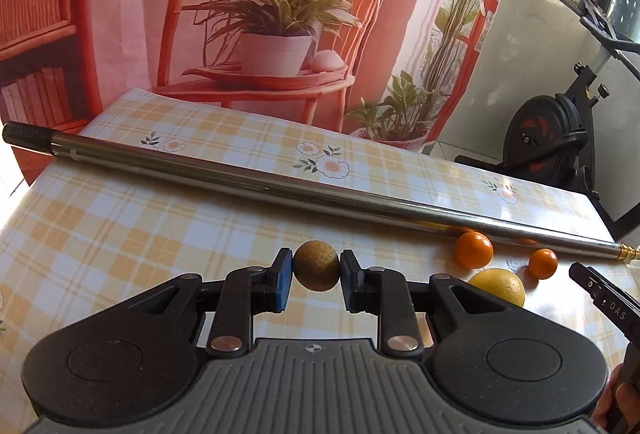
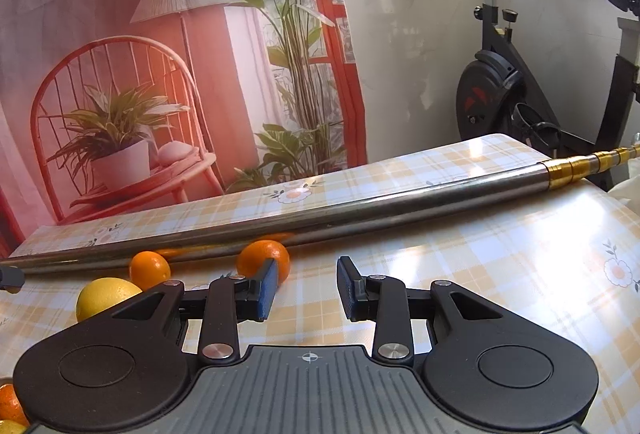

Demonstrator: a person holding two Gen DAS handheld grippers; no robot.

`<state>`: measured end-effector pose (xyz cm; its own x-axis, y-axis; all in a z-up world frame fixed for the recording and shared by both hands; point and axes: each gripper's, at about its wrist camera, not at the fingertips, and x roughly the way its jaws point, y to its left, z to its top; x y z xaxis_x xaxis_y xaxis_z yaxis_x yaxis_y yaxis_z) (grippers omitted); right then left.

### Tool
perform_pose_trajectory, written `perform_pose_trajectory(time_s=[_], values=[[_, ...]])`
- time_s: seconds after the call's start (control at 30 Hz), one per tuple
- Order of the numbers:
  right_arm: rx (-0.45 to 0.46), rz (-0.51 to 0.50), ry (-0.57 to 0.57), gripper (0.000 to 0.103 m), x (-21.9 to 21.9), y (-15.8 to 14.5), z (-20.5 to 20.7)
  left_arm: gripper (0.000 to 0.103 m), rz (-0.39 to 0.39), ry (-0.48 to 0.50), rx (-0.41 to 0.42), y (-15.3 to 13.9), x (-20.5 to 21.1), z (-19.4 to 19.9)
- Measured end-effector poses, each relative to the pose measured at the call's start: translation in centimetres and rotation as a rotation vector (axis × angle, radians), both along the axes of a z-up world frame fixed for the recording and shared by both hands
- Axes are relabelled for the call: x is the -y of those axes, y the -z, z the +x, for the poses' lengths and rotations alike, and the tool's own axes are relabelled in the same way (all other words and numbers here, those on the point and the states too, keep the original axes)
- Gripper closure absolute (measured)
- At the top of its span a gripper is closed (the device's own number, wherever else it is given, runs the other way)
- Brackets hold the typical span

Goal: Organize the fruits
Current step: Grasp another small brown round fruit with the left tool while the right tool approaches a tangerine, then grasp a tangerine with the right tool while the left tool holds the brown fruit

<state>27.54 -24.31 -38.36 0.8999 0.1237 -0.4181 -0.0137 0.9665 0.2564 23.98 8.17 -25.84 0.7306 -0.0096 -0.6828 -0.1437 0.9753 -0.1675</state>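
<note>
Left wrist: brown fruit [image 1: 317, 265] pinched between left tongs [image 1: 317, 274].

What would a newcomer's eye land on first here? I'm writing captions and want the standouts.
First, the round brownish-yellow fruit pinched in the left gripper, raised above the yellow checked tablecloth. Then the long shiny metal pole lying across the table, with a larger orange, a small orange and a yellow lemon clustered on its near side. The right gripper holds nothing between its pads.
</note>
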Motion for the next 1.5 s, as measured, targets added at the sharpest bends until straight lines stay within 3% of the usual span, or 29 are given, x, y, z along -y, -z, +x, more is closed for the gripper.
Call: perform_pose_trajectory(time_s=[0.13,0.5,0.73,1.2,1.5], values=[[0.040,-0.038,-0.043,0.071,-1.1,-0.5,1.7,0.076,-0.008,-0.043,0.000,-0.5,-0.7,-1.1],[-0.027,-0.084,-0.089,0.066,-3.8,-0.2,5.6,0.076,-0.036,-0.012,0.002,-0.6,0.8,-1.9],[-0.074,-0.083,-0.087,0.062,-4.1,0.4,5.9,0.076,-0.045,0.011,-0.016,0.2,1.2,-2.2],[-0.101,-0.110,-0.098,0.067,-4.6,0.5,6.2,0.076,-0.046,0.050,-0.025,0.2,1.8,-2.8],[-0.081,-0.016,-0.072,0.067,-2.7,0.7,3.7,0.076,-0.066,0.122,-0.017,-0.2,2.5,-4.3]])
